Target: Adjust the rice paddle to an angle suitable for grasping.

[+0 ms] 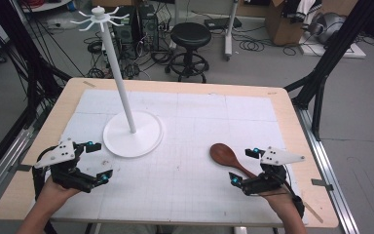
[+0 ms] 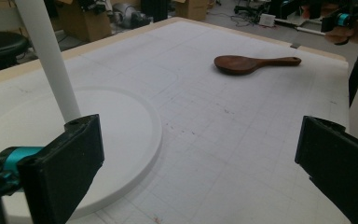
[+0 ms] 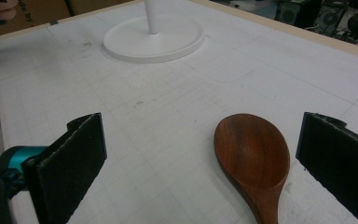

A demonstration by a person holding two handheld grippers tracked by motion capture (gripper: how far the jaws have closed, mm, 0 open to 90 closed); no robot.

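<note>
- Lying flat on the worktop was one wooden spoon, dark reddish-brown and glossy, with an oval bowl facing up and a slim handle that ran toward the person's right hand; the left gripper view showed a small hole at the handle's end.
- One white stand stood on the left half of the white gridded mat: a flat round base, a smooth thin pole, and a ring of short hooks at the top.
- Two grippers were held by the person, one in each hand, each carrying a grey three-cornered plate and teal fittings.
- The left gripper sat just beside the stand's base, its matte black jaws spread wide with nothing between them.
- The right gripper had its jaws spread wide either side of the spoon, the bowl lying between them nearer one jaw and apparently not touched by either.
</note>
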